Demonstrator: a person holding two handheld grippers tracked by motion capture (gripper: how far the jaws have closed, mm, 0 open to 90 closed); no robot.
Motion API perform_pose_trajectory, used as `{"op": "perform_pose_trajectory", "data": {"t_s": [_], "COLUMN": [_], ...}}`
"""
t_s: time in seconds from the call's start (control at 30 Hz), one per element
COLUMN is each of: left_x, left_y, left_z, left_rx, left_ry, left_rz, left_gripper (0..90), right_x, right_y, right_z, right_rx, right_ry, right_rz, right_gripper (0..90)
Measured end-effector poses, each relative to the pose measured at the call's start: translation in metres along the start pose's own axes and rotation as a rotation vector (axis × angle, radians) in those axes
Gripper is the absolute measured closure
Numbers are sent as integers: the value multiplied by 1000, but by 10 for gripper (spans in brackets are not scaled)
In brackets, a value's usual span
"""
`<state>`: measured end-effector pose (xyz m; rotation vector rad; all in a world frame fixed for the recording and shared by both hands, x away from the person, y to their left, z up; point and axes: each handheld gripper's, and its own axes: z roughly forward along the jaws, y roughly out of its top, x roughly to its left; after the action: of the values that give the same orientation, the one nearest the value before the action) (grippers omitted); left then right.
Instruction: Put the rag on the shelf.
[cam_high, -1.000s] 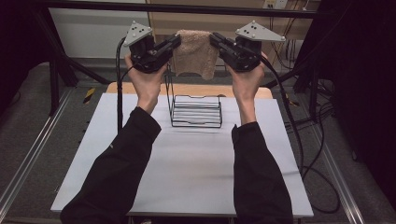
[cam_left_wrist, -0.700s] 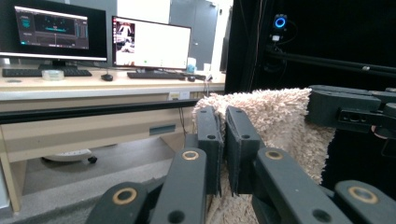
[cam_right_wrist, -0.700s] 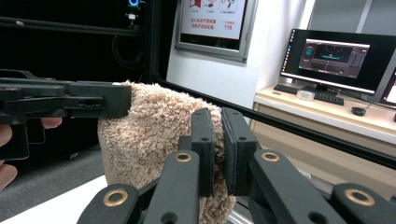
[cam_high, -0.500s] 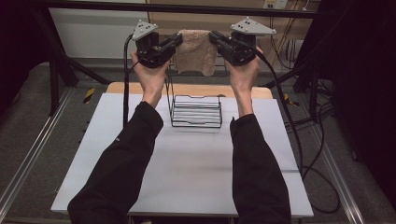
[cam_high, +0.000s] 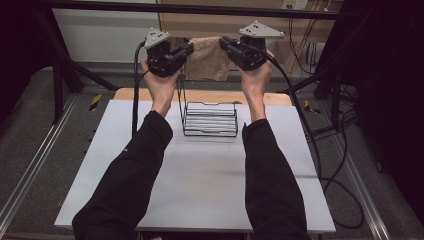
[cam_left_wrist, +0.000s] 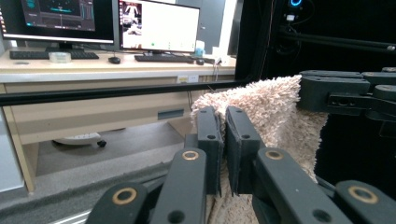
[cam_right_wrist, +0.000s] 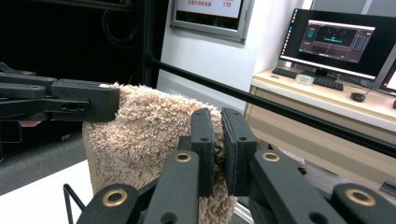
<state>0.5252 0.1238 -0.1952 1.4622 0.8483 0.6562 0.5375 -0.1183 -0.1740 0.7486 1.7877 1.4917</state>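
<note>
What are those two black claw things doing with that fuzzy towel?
A person holds a gripper in each hand. The left gripper and the right gripper each pinch one top corner of a beige fluffy towel, so it hangs stretched between them in the air. It hangs above the far end of a black wire rack, which stands on the white table.

The high view looks forward and down over the white worktop (cam_high: 200, 180) from the person's side. Each gripper view rides close behind its own jaws, looking level toward desks with monitors. All three share the beige towel (cam_high: 205, 59), which hangs between them.
</note>
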Motion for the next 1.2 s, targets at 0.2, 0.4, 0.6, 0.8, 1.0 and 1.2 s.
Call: {"op": "perform_pose_trajectory", "data": {"t_s": [0.2,0.4,0.6,0.8,1.0,1.2], "left_x": [-1,-4,-7,-8,-9,-9], "left_y": [-11,-21,-29,-32,-36,-38], "left_z": [1,-2,-7,-13,-20,-22], "left_rx": [22,35,42,46,50,66], "left_ry": [-16,-36,-44,-57,-78,-77], "left_rz": [2,12,22,29,36,48], "left_gripper": [845,844,844,842,839,837], "right_x": [0,0,3,8,13,18], "right_y": [-13,-24,-31,-33,-34,-38], "right_z": [-2,-8,-15,-21,-28,-34], "right_rx": [22,31,41,37,37,45], "right_ry": [11,30,44,59,77,88], "right_rz": [5,12,7,-6,-39,-51], "right_gripper": [841,840,839,839,836,833]}}
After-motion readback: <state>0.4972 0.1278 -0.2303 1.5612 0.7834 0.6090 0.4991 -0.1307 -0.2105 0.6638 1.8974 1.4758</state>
